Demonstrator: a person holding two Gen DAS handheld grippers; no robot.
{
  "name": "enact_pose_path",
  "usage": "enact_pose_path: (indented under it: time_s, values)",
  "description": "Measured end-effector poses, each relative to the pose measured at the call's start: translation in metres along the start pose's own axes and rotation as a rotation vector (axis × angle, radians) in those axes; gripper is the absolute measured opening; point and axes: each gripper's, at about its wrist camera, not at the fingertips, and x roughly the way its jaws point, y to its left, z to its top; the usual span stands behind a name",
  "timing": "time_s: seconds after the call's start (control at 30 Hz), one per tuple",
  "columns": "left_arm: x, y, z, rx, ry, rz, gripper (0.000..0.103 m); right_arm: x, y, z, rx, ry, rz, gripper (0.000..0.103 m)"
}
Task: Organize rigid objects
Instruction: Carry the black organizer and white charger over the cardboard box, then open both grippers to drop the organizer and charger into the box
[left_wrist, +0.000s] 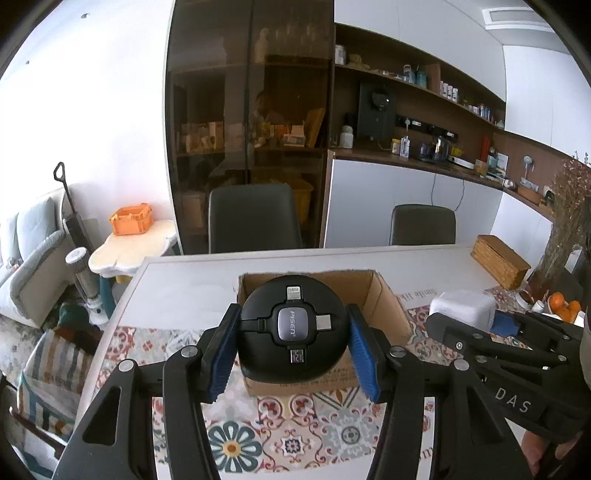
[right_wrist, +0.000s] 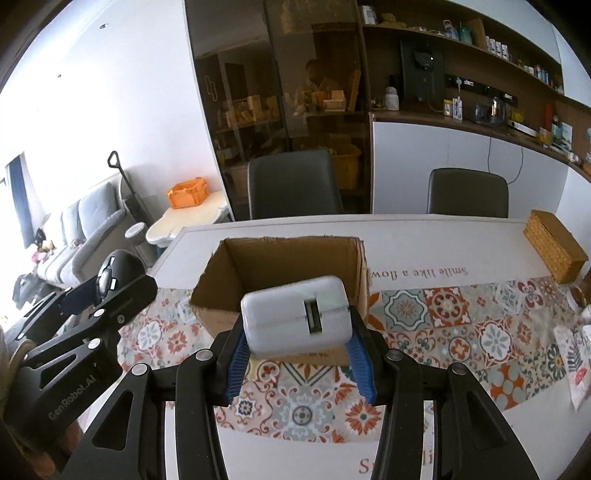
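Cardboard box (right_wrist: 280, 273) on surface (right_wrist: 424, 236), open-topped, interior looks bare. Left tool (left_wrist: 293, 343) pinching black cable reel (left_wrist: 293, 328); right tool (right_wrist: 297, 354) pinching white charger (right_wrist: 295, 314). Wicker box (right_wrist: 554, 245) far right.

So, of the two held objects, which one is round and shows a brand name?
The black round charger in the left hand-held gripper; it reads PISEN. The white charger block in the right hand-held gripper is boxy and unbranded.

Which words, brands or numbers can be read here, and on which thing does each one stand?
"PISEN": black round charger in the left tool.
"DAS": right tool.
"GenRobot.AI": left tool, right view.
"Smile like a flow": table mat, printed upside down.
Print on the cardboard box: too blurred.
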Motion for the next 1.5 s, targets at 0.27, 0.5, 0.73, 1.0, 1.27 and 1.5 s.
enact_pose_path:
  time_s: [0.27, 0.5, 0.73, 1.0, 1.27, 1.5]
  values:
    - [0.030, 0.007, 0.026, -0.011, 0.010, -0.006, 0.055, 0.019, 0.003, 0.027, -0.027, -0.035, 0.022, 0.046]
    - [0.058, 0.011, 0.042, 0.012, 0.032, 0.018, 0.055, 0.046, 0.009, 0.052, -0.062, -0.030, 0.022, 0.046]
    - [0.090, 0.015, 0.052, 0.013, 0.089, 0.017, 0.055, 0.067, 0.013, 0.065, -0.061, -0.002, 0.008, 0.046]
    - [0.136, 0.017, 0.048, 0.001, 0.243, 0.015, 0.055, 0.098, 0.009, 0.073, -0.056, 0.072, 0.004, 0.046]
    - [0.171, 0.024, 0.033, -0.039, 0.363, 0.011, 0.055, 0.146, -0.001, 0.072, -0.026, 0.222, 0.020, 0.046]
    - [0.185, 0.026, 0.027, -0.036, 0.404, 0.033, 0.056, 0.169, -0.005, 0.066, -0.023, 0.295, 0.019, 0.046]
